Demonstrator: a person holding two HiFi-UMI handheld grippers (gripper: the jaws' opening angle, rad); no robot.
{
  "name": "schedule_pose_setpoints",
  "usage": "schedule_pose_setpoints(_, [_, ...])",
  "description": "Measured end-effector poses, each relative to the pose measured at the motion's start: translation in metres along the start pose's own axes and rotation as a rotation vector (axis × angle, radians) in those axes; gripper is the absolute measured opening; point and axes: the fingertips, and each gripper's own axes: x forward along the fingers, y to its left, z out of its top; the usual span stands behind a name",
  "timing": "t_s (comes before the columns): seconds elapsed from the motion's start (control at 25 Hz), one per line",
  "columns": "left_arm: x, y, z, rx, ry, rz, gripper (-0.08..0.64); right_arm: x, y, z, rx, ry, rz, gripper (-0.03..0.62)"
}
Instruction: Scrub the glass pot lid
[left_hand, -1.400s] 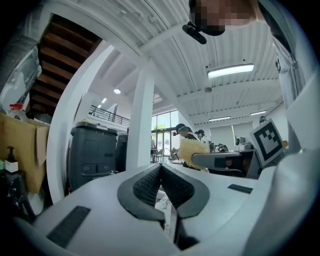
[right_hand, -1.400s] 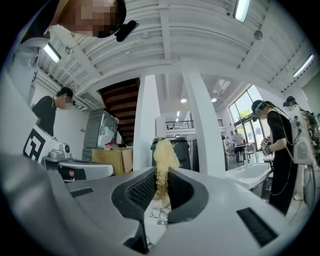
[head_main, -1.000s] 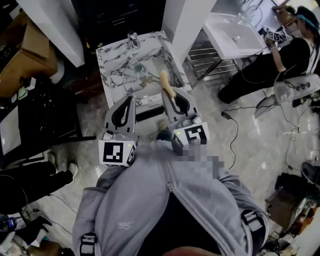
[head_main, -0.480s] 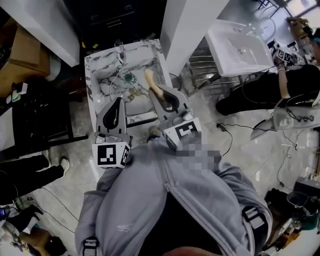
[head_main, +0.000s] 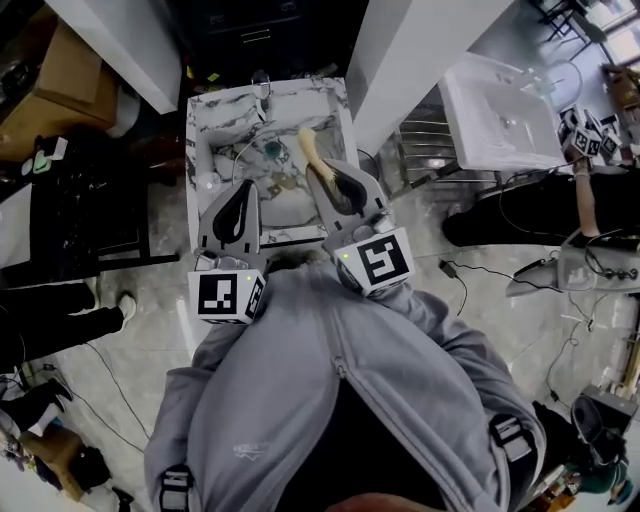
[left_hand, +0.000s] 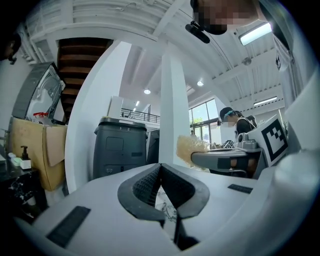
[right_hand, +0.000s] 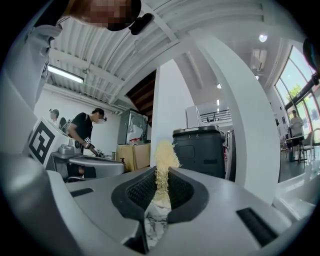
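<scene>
Clamping a pale yellow fibrous scrub pad (right_hand: 164, 152) tight in the right tongs (right_hand: 160, 172), tuft poking out past the tips, with the left tongs (left_hand: 160, 172) pinched shut on nothing. Hovering both level at the near edge of the white, grey-veined marble sink (head_main: 197, 130). Down in the basin, probably the round glass pot lid (head_main: 268, 152) with a teal knob, though hard to make out.

Straw-yellow scrubber (right_hand: 162, 160), grey-veined white sink (head_main: 196, 130).
</scene>
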Motion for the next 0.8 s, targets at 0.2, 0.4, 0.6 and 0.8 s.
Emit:
schedule_pose_setpoints(0.2, [0.012, 0.015, 0.003, 0.007, 0.008, -0.022, 0.014, 0.015, -0.004, 0.001, 0.001, 0.009, -0.025, 0.052])
schedule_pose_setpoints(0.4, [0.024, 0.028, 0.008, 0.014, 0.011, -0.036, 0.014, 0.030, -0.009, -0.001, 0.006, 0.017, -0.047, 0.052])
schedule_pose_setpoints(0.6, [0.032, 0.043, 0.003, -0.003, 0.036, -0.047, 0.014, 0.048, -0.007, -0.010, 0.018, 0.042, -0.052, 0.052])
schedule_pose_setpoints(0.8, [0.042, 0.058, -0.007, -0.012, 0.059, -0.057, 0.014, 0.066, -0.006, -0.022, 0.028, 0.068, -0.053, 0.052])
